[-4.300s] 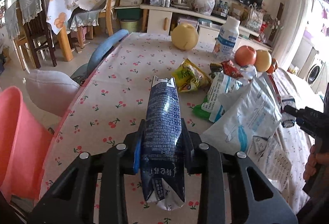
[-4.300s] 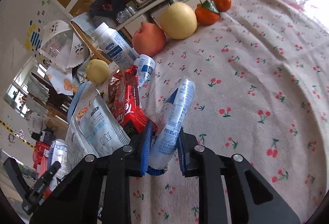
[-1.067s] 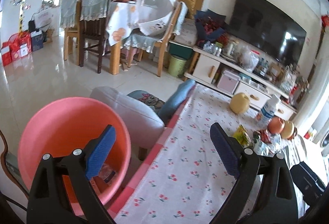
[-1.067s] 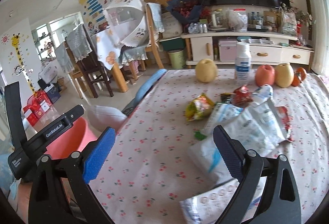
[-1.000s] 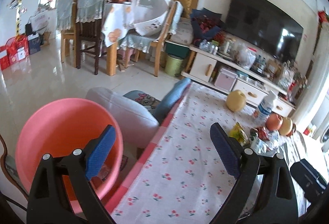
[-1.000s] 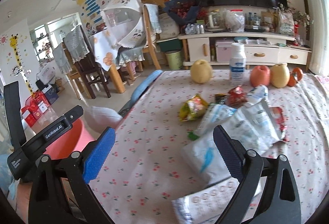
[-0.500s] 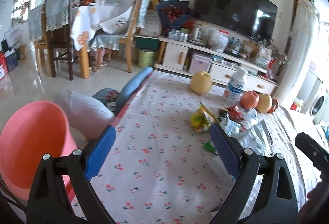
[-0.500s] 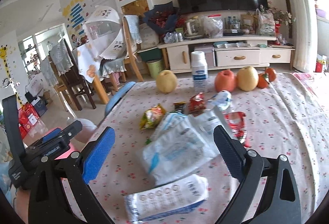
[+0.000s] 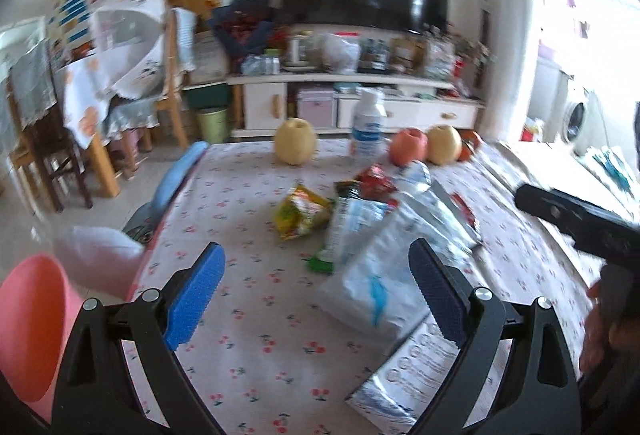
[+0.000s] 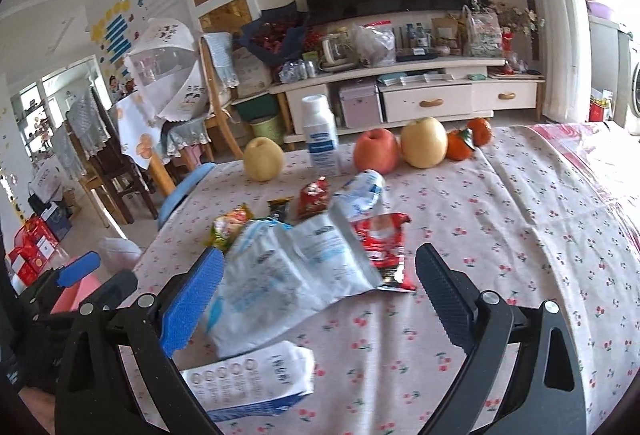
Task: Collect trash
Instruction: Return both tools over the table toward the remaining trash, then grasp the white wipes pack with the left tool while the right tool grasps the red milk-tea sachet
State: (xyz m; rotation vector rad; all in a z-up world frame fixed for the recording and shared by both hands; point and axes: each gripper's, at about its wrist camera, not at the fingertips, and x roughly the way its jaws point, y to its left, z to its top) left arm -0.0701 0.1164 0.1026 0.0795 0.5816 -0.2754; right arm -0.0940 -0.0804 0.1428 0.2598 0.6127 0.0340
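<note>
Left gripper — jaws spread, empty. Right gripper — jaws spread, empty. The flattened carton lies on the tablecloth just ahead and left of the right gripper, long axis crosswise to its fingers; the right hand appears nearer.

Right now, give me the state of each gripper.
Left gripper: open, holding nothing.
Right gripper: open, holding nothing.

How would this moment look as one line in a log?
left hand-held gripper: open, empty | right hand-held gripper: open, empty | wrappers on table | pink bin at table's left
</note>
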